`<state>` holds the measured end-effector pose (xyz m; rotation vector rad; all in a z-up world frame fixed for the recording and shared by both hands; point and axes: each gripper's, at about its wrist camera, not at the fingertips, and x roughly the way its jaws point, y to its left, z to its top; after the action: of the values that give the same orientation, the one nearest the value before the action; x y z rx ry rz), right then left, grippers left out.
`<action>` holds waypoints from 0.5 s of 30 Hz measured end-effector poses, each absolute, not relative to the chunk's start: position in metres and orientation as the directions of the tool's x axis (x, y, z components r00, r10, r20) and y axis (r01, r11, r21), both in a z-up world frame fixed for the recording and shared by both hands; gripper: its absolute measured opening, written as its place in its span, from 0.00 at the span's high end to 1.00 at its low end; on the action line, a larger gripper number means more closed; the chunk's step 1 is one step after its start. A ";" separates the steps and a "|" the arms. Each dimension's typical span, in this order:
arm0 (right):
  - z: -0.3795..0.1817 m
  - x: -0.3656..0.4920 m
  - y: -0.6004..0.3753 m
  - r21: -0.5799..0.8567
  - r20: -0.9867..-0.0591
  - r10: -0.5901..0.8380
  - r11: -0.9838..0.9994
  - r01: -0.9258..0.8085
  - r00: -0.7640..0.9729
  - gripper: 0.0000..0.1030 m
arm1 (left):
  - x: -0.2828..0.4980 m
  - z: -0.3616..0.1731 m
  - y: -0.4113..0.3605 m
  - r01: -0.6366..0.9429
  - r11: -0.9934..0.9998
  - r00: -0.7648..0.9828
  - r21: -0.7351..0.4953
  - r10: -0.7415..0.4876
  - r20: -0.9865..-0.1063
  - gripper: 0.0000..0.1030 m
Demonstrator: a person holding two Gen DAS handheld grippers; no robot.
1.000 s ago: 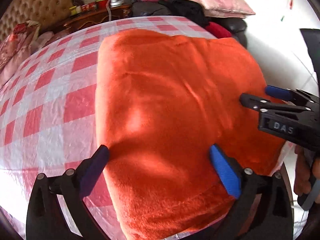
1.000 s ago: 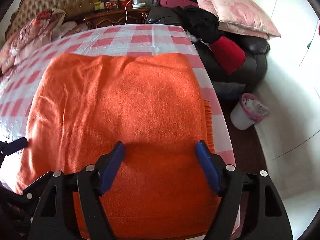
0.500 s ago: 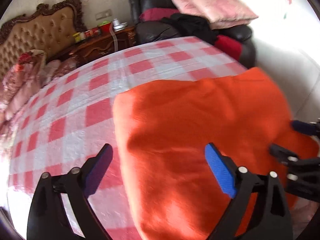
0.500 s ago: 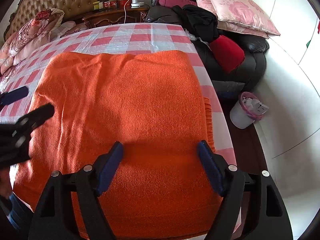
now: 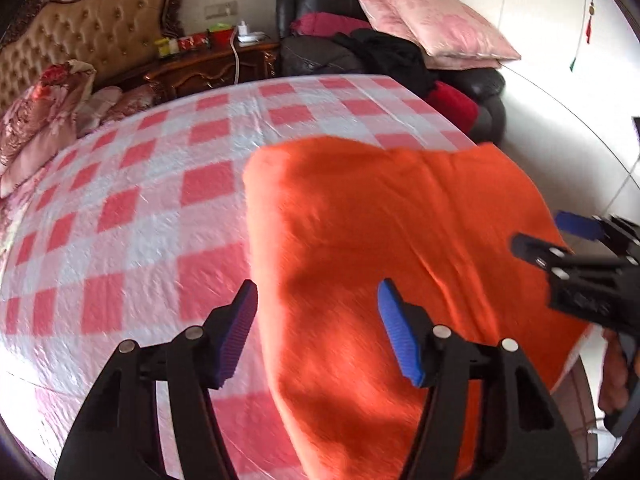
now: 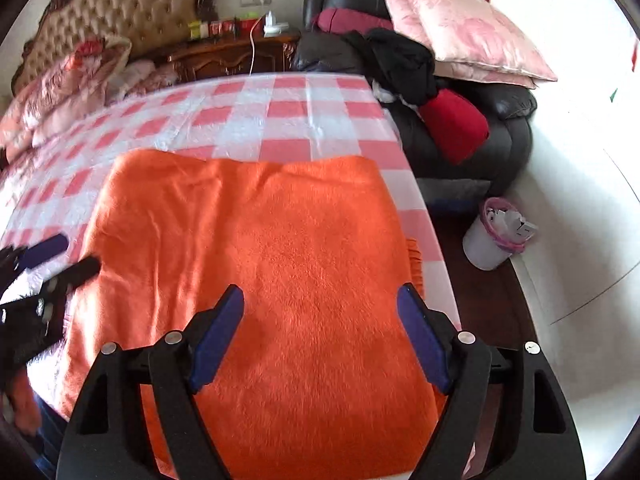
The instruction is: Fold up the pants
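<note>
The orange fleece pants (image 5: pixel 392 248) lie folded flat on the red-and-white checked bed cover (image 5: pixel 152 216), near the bed's right front corner; they also fill the right wrist view (image 6: pixel 280 264). My left gripper (image 5: pixel 318 328) is open and empty, hovering above the pants' left edge. My right gripper (image 6: pixel 320 340) is open and empty above the near part of the pants. The right gripper shows at the right of the left wrist view (image 5: pixel 576 256). The left gripper shows at the left edge of the right wrist view (image 6: pixel 44 264).
A black leather sofa (image 6: pixel 492 136) with pink pillows (image 6: pixel 460 36), dark clothes and a red cushion stands beside the bed. A white bin (image 6: pixel 496 236) stands on the dark floor. A tufted headboard (image 5: pixel 88 44), bedding and a wooden nightstand (image 5: pixel 208 68) are at the back.
My left gripper has lifted and swung left toward the pants' left edge, with its jaws narrower than before. My right gripper has stayed nearly still. The pants have not moved.
</note>
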<state>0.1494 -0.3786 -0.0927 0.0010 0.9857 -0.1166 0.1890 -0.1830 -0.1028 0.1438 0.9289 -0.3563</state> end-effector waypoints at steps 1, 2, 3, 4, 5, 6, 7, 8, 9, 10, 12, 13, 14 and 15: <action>-0.097 0.153 -0.381 -0.068 -0.838 -0.115 0.992 0.107 0.534 0.26 | 0.186 -0.107 -0.186 0.367 0.930 0.538 -0.023 -0.232 -0.811 0.39; -0.104 0.156 -0.386 -0.088 -0.846 -0.140 0.988 0.126 0.514 0.26 | 0.184 -0.112 -0.188 0.371 0.929 0.528 -0.005 -0.215 -0.821 0.39; -0.111 0.157 -0.393 -0.100 -0.857 -0.158 0.985 0.142 0.491 0.21 | 0.183 -0.116 -0.189 0.368 0.930 0.523 0.008 -0.200 -0.829 0.39; -0.115 0.156 -0.401 -0.089 -0.865 -0.155 0.983 0.158 0.477 0.18 | 0.181 -0.118 -0.187 0.360 0.933 0.522 0.007 -0.195 -0.831 0.38; -0.116 0.152 -0.408 -0.071 -0.866 -0.146 0.982 0.173 0.477 0.17 | 0.181 -0.119 -0.185 0.351 0.936 0.523 -0.003 -0.198 -0.829 0.38; -0.115 0.148 -0.414 -0.064 -0.866 -0.149 0.980 0.190 0.477 0.17 | 0.180 -0.118 -0.183 0.344 0.939 0.523 -0.009 -0.200 -0.829 0.38; -0.114 0.145 -0.417 -0.068 -0.865 -0.157 0.978 0.199 0.477 0.17 | 0.179 -0.118 -0.182 0.339 0.941 0.524 -0.015 -0.201 -0.828 0.38; -0.112 0.141 -0.420 -0.075 -0.862 -0.168 0.975 0.207 0.478 0.17 | 0.177 -0.116 -0.181 0.337 0.941 0.526 -0.020 -0.206 -0.825 0.38; -0.112 0.138 -0.421 -0.076 -0.862 -0.171 0.974 0.212 0.477 0.17 | 0.175 -0.115 -0.181 0.337 0.941 0.531 -0.025 -0.212 -0.820 0.38; -0.111 0.134 -0.422 -0.076 -0.862 -0.173 0.973 0.216 0.476 0.17 | 0.170 -0.112 -0.181 0.342 0.939 0.538 -0.030 -0.222 -0.813 0.38; -0.109 0.129 -0.420 -0.082 -0.861 -0.179 0.973 0.217 0.476 0.17 | 0.160 -0.108 -0.186 0.366 0.930 0.537 -0.032 -0.240 -0.809 0.38; -0.108 0.125 -0.419 -0.084 -0.861 -0.179 0.973 0.215 0.476 0.16 | 0.155 -0.107 -0.188 0.377 0.926 0.535 -0.030 -0.243 -0.809 0.38; -0.108 0.122 -0.419 -0.082 -0.861 -0.177 0.973 0.214 0.476 0.16 | 0.150 -0.106 -0.190 0.388 0.921 0.530 -0.028 -0.248 -0.811 0.38; -0.107 0.120 -0.418 -0.079 -0.862 -0.174 0.974 0.213 0.476 0.16 | 0.144 -0.107 -0.193 0.401 0.916 0.522 -0.031 -0.256 -0.814 0.38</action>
<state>0.1197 -0.4182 -0.1075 0.0405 1.0489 -0.2365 0.1445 -0.1926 -0.1073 0.1686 0.9438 -0.3954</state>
